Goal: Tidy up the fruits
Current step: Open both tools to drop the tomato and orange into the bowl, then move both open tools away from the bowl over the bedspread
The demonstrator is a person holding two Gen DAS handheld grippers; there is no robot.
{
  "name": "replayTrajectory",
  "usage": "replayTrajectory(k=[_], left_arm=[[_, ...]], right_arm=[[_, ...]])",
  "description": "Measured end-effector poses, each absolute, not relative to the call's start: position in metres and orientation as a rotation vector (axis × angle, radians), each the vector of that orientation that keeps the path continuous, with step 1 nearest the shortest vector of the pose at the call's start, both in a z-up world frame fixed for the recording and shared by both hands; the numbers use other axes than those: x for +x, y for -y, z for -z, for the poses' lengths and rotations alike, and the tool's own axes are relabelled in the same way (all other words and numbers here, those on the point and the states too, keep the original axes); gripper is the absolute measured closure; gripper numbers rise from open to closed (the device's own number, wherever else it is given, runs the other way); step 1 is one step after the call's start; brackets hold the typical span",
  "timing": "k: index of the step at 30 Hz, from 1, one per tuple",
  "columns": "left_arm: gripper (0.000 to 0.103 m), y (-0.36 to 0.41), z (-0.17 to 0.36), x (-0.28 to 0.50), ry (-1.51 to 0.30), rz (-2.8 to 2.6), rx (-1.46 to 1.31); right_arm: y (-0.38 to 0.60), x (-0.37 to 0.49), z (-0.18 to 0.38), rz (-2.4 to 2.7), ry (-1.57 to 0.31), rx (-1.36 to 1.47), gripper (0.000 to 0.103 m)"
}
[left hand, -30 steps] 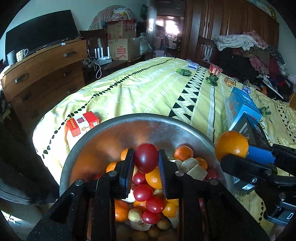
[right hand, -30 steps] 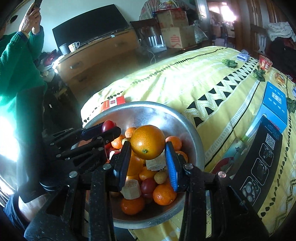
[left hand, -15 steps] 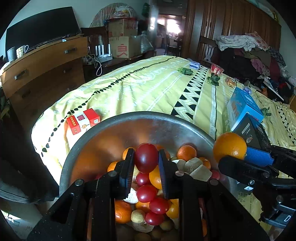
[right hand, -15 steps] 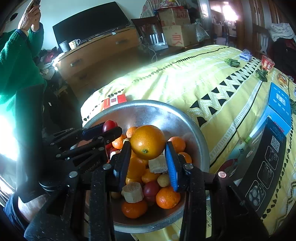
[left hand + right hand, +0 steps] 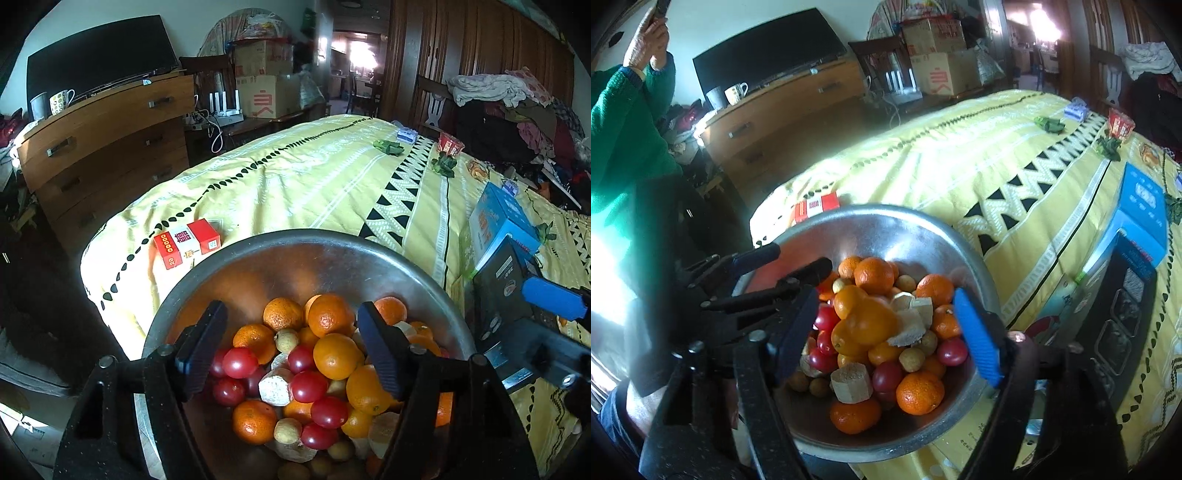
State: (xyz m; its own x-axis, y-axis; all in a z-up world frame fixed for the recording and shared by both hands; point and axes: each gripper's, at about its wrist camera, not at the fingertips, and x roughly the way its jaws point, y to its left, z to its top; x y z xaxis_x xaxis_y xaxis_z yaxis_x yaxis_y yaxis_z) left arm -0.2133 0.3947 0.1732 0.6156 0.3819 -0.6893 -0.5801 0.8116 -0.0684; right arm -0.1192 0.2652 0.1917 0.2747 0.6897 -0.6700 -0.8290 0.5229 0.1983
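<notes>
Both grippers hover over the bowl on the bed, jaws apart and empty: the left gripper above the bowl's near side, the right gripper over its middle. The fruit lies heaped inside the bowl, oranges among small red ones. A red box sits just beyond the rim.

Orange oranges, silver bowl

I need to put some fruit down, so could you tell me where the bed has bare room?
Free: the yellow bedspread beyond the metal bowl, between the red box and the triangle stripe. Crowded: the right side, with blue box and black box.
</notes>
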Motion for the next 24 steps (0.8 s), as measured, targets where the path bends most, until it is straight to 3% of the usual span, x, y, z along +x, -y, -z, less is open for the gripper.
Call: replayTrajectory(k=[4, 6, 7, 8, 10, 11, 14, 19, 24], left_arm=[[0.029, -0.362, -0.218, -0.222, -0.582, -0.483, -0.300], [0.028, -0.317, -0.248, -0.218, -0.507, -0.377, -0.246], [0.023, -0.290, -0.259, -0.214, -0.475, -0.310, -0.213], [0.020, -0.264, -0.267, -0.208, -0.455, -0.243, -0.181], [0.008, -0.199, -0.271, -0.192, -0.441, -0.081, -0.115], [0.007, -0.175, -0.268, -0.184, -0.452, -0.022, -0.102], [0.007, -0.100, -0.226, -0.143, -0.592, 0.178, -0.094], [0.007, -0.035, -0.098, -0.060, -0.944, 0.197, -0.088], [0.007, -0.033, -0.035, -0.010, -1.048, 0.018, -0.048]], right_arm=[[-0.197, -0.137, -0.237, -0.970, -0.562, -0.130, 0.026], [-0.153, -0.143, -0.252, -0.883, -0.454, -0.114, 0.018], [-0.128, -0.145, -0.257, -0.822, -0.403, -0.108, 0.006], [-0.101, -0.145, -0.259, -0.749, -0.355, -0.103, 0.000], [-0.049, -0.137, -0.252, -0.615, -0.333, -0.103, 0.000], [-0.024, -0.127, -0.243, -0.549, -0.368, -0.105, 0.000], [0.058, -0.094, -0.196, -0.347, -0.525, -0.075, 0.000], [0.144, -0.048, -0.093, -0.180, -0.871, -0.006, 0.000], [0.171, -0.032, -0.044, -0.127, -0.944, 0.003, 0.000]])
